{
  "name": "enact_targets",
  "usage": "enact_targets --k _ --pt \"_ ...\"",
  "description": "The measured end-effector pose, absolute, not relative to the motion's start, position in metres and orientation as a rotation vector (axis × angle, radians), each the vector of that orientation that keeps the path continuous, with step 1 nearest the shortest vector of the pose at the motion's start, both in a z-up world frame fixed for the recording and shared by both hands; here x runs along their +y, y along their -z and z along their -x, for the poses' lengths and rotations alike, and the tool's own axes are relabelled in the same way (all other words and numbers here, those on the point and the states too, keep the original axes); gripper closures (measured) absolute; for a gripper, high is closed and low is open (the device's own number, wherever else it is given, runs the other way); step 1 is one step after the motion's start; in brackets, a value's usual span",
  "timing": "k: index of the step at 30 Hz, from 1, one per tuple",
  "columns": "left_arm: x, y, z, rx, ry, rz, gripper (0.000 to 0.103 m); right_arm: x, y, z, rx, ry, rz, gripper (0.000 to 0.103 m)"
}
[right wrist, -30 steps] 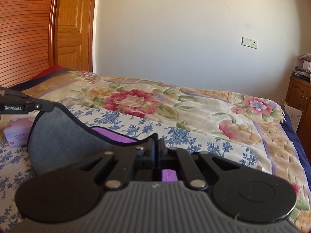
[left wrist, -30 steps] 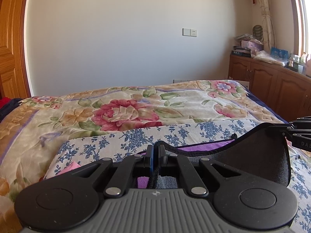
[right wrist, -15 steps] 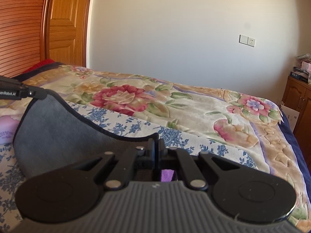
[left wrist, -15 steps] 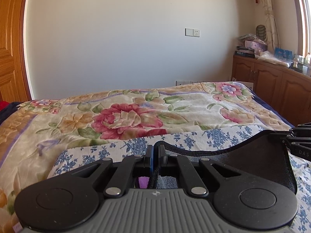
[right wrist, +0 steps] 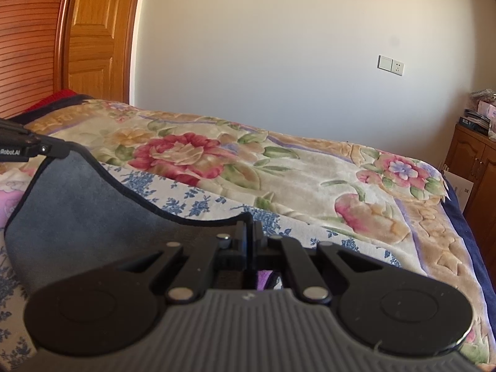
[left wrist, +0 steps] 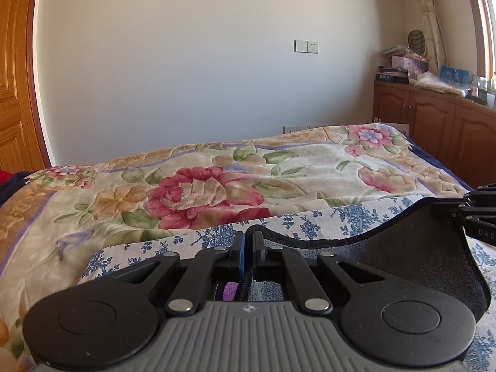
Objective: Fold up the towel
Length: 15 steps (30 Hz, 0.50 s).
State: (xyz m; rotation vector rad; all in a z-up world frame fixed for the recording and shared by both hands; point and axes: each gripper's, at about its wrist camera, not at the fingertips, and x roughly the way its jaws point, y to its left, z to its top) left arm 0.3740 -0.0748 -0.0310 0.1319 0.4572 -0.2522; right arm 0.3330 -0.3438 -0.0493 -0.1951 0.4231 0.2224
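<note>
A grey towel (left wrist: 412, 257) with a dark hem hangs stretched between my two grippers above the bed. My left gripper (left wrist: 248, 237) is shut on one top corner of it. My right gripper (right wrist: 249, 226) is shut on the other top corner, and the towel (right wrist: 80, 204) sags to its left. Each gripper shows in the other's view: the right one (left wrist: 477, 214) at the right edge, the left one (right wrist: 28, 150) at the left edge. A purple cloth (left wrist: 231, 290) shows below the left fingers and also under the right ones (right wrist: 263, 279).
The bed has a blue-flowered sheet (left wrist: 192, 241) near me and a floral blanket (left wrist: 217, 186) beyond. A wooden cabinet (left wrist: 434, 130) with clutter stands at the right. A wooden door (right wrist: 96, 37) is at the left. A pink packet (right wrist: 11, 198) lies left of the towel.
Both grippers have lifted the towel higher and carried it forward over the bed. The purple cloth beneath is now mostly hidden behind the towel.
</note>
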Motion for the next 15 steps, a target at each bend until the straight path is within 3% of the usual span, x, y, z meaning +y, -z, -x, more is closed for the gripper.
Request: enact_targets --k 15 --pt "-0.078 0.056 -0.407 0.489 0.232 -0.149 0.098 -0.345 0.076 -0.360 0.473 -0.202 0.229 0.099"
